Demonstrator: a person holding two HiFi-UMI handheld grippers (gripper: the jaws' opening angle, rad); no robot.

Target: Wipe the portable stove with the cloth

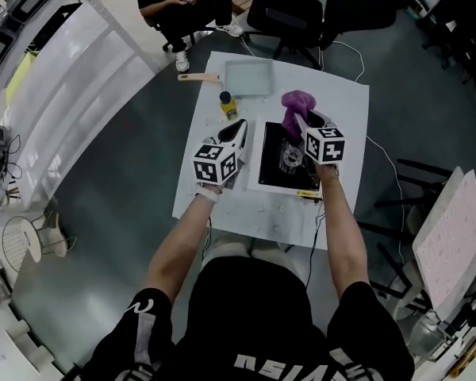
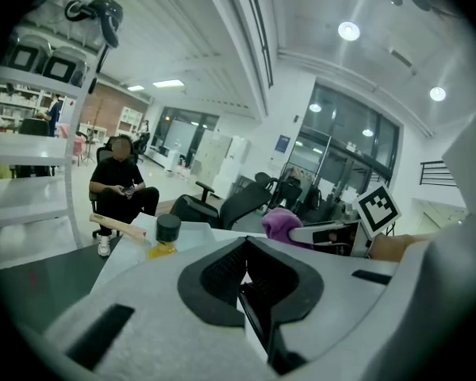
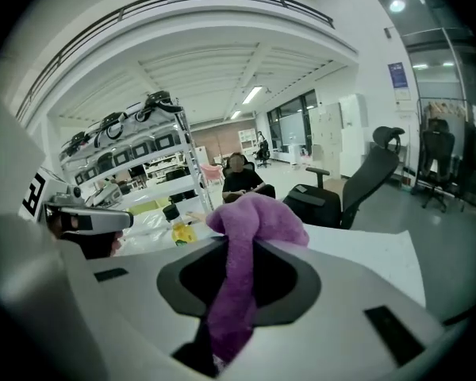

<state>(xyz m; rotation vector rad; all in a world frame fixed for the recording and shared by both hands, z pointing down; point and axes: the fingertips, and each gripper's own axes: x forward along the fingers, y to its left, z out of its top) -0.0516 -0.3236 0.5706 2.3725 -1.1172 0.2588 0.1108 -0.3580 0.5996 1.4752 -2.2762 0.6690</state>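
The portable stove [image 1: 271, 155], black-topped with a white rim, lies on the white table [image 1: 246, 213] in the head view. A purple cloth [image 1: 296, 105] [image 3: 254, 213] hangs bunched from my right gripper [image 1: 303, 124] [image 3: 239, 248], which is shut on it above the stove's far edge. The cloth also shows in the left gripper view [image 2: 282, 222], beside the right gripper [image 2: 333, 232]. My left gripper [image 1: 236, 131] [image 2: 246, 244] hovers just left of the stove, its jaws together with nothing between them. The stove is hidden in both gripper views.
A small yellow bottle with a black cap [image 1: 227, 104] [image 2: 166, 232] [image 3: 177, 225] stands beyond the left gripper. Behind it lie a pale tray [image 1: 247, 78] and a wooden-handled tool [image 1: 198, 78]. A seated person [image 1: 182, 6] and office chairs [image 1: 284, 10] are past the table.
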